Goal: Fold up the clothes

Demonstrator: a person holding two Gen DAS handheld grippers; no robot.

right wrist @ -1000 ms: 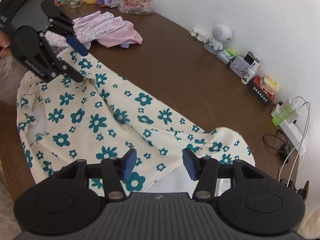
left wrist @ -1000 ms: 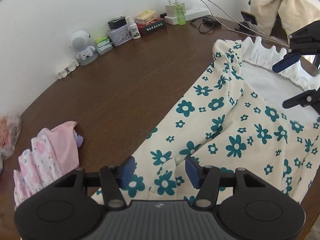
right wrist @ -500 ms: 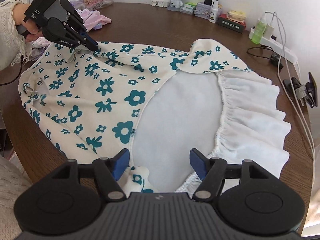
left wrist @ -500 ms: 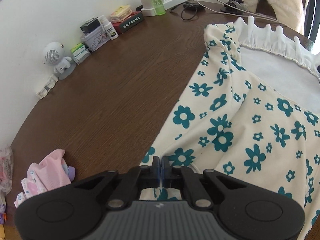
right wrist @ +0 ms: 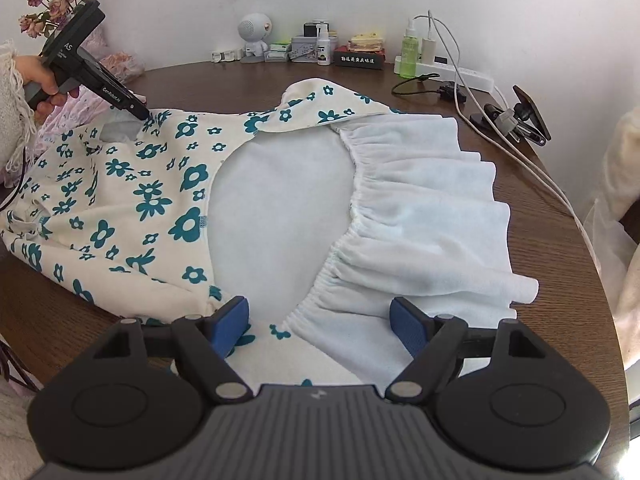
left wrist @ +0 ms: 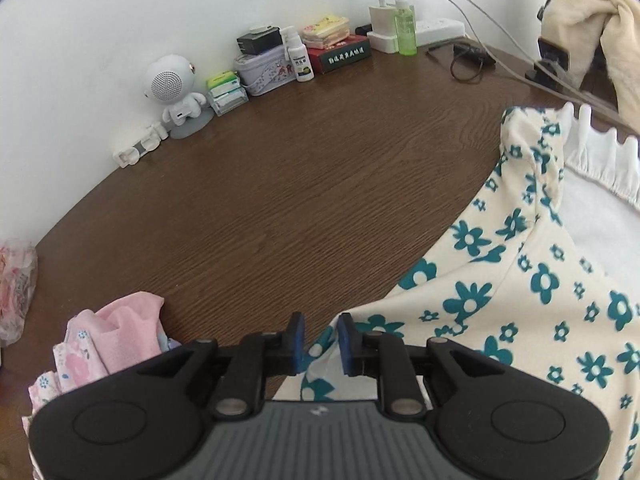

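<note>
While the left gripper [left wrist: 321,339] is pinching an edge of the soft, light floral garment [right wrist: 152,196] near the table's [left wrist: 280,184] far-left edge, the right gripper [right wrist: 320,326] is being held spread above the limp near hem, judged the matching hold.

Cream dress [right wrist: 132,200] with teal flowers, white ruffle; brown table [left wrist: 280,200].

Two hand-held grippers: the left [left wrist: 321,338] and the right [right wrist: 320,322]. One floral dress [right wrist: 152,196] lies on one counter [left wrist: 280,184]. One pile of pink clothes [left wrist: 100,344]. One robot-shaped speaker [left wrist: 174,92], one green bottle [left wrist: 405,28], one white spray bottle [left wrist: 298,58], one tin box [left wrist: 264,68], one power strip [right wrist: 460,74].
</note>
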